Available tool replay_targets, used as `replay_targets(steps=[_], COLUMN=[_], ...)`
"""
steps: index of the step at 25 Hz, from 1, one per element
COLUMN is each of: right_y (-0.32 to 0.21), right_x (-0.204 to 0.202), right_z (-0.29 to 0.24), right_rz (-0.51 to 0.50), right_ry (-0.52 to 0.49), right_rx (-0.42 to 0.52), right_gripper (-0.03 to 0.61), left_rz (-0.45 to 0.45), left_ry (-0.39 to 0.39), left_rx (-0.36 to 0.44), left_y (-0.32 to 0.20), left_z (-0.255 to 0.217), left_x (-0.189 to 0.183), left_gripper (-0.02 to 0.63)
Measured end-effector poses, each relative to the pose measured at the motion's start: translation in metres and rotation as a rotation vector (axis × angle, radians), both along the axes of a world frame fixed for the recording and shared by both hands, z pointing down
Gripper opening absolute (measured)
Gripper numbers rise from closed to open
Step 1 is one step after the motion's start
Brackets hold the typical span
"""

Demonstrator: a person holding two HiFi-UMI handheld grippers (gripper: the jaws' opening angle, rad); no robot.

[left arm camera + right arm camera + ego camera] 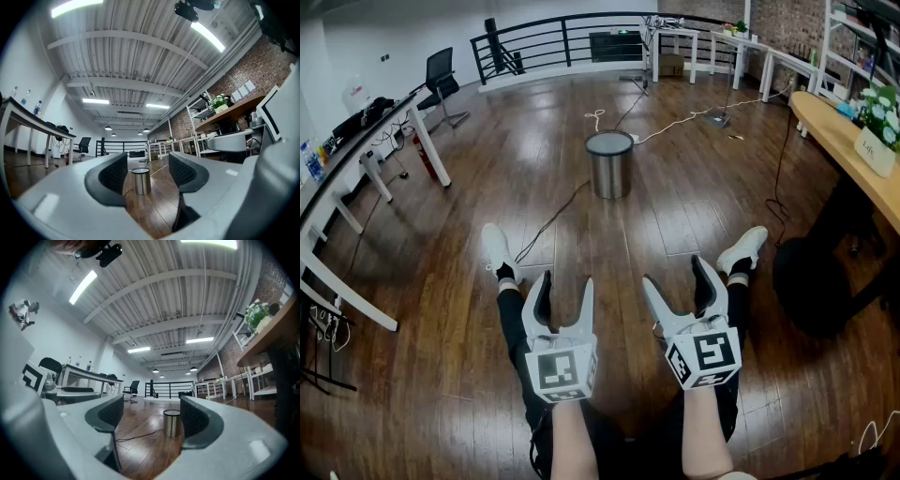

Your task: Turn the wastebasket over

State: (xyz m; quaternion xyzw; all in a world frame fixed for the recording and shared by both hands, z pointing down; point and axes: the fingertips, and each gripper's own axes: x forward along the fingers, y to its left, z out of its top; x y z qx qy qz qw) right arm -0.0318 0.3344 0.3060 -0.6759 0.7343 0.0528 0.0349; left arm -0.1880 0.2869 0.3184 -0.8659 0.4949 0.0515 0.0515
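Cylindrical steel wastebasket (610, 164) standing on the wooden floor (487, 187), well ahead of the person's legs (511, 314), a black cable (553, 217) just beside it. Left gripper (566, 281) low over the legs, jaws partly apart, gripping nothing. Right gripper (675, 274) alongside, jaws spread wide, likewise empty. Both aimed at the wastebasket.

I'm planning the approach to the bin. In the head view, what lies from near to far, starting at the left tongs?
left tongs → white left shoe → wastebasket → white cord → black railing
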Motion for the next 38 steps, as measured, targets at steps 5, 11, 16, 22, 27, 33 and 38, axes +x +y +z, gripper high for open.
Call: replay_targets(steps=[5,11,16,22,27,33,38], right_y=[-0.019,-0.051,-0.098,-0.152,-0.184,-0.233,-0.291], right_x=[-0.006,-0.008,0.013,0.029,0.045,0.077,0.112], right_z=[0.004,0.033,0.056,0.065,0.058,0.027,0.010], right_rz=[-0.030,-0.069,-0.033,-0.024,-0.025,-0.035,-0.091], right_ry=[0.004,-0.009,-0.008,0.062,0.088,0.111,0.113], right_rx=[-0.001,-0.056,-0.096,-0.143,-0.137,-0.104,-0.092], right_gripper=[0.357,0.357,0.357,0.357,0.357,0.357,0.357], left_rz=[0.010,-0.007,-0.026,-0.026,-0.013,-0.008,-0.050], left_ry=[0.023,0.025,0.018,-0.001,0.000,0.034,0.021], left_rx=[0.015,-0.041,-0.066,-0.102,-0.114,-0.071,-0.048], left_y=[-0.019,-0.050,-0.098,-0.155,-0.191,-0.241,-0.290], left_z=[-0.009,0.027,0.041,0.050,0.049,0.016,0.005], left_x=[0.002,0.007,0.016,0.039,0.059,0.089,0.114], left_gripper=[0.284,0.287,0.287,0.287,0.290,0.293,0.293])
